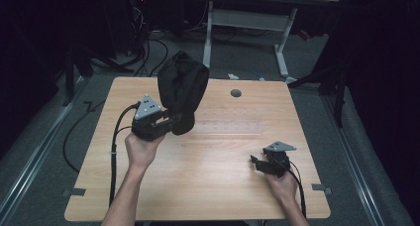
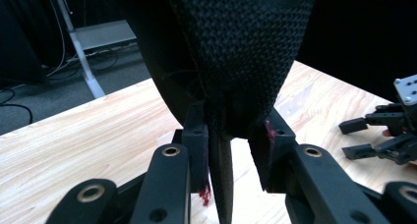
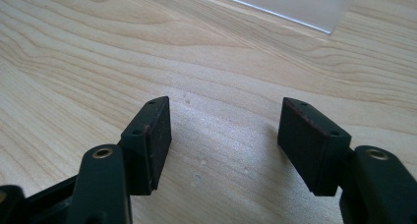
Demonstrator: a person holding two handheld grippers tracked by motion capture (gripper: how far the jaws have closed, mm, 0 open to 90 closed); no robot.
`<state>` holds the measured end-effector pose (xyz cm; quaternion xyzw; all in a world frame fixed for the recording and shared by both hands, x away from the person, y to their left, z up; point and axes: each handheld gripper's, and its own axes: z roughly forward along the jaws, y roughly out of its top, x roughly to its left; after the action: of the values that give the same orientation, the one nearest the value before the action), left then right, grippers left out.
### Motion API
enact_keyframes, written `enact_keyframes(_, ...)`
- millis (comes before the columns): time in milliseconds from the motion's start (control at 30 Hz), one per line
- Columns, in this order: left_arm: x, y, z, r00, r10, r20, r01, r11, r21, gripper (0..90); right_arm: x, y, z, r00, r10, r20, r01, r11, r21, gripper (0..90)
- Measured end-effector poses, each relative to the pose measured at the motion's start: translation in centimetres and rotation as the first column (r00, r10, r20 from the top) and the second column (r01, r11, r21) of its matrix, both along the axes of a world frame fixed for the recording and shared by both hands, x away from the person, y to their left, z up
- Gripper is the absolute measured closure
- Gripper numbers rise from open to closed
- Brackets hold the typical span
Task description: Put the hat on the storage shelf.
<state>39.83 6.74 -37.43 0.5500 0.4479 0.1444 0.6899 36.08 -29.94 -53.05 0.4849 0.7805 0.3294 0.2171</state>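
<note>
A black woven fabric bag (image 1: 182, 87) hangs lifted above the wooden table (image 1: 208, 181), left of its middle. My left gripper (image 1: 171, 123) is shut on the bag's lower edge. In the left gripper view the bag's cloth (image 2: 236, 47) bunches down between the two pads, with the left gripper (image 2: 233, 135) pinching it. My right gripper (image 1: 256, 164) rests low over the table's right front part, open, with nothing between its jaws. The right gripper view has the right gripper (image 3: 226, 130) spread wide over bare wood. The left gripper view also catches the right gripper (image 2: 351, 138) at its right edge.
A clear plastic strip (image 1: 228, 127) lies flat across the table's middle, and its corner (image 3: 285, 3) lies just ahead of the right jaws. A round cable hole (image 1: 236, 93) sits near the far edge. A white-legged desk (image 1: 247, 18) and floor cables stand behind.
</note>
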Motion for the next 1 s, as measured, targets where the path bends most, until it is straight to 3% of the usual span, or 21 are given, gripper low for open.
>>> enact_keyframes(500,2.5,-1.3,-1.7,0.9996,0.025,-0.009,-0.025,0.9993,0.026,70.8,0.0,0.0,0.0,1.0,0.001,0.001,-0.001,1.0,-0.002,37.1)
enact_keyframes(1000,3.4,-2.2,-2.9,0.9992,0.034,0.02,-0.035,0.9982,0.048,70.7,0.0,0.0,0.0,1.0,0.003,0.001,-0.003,1.0,-0.001,36.8)
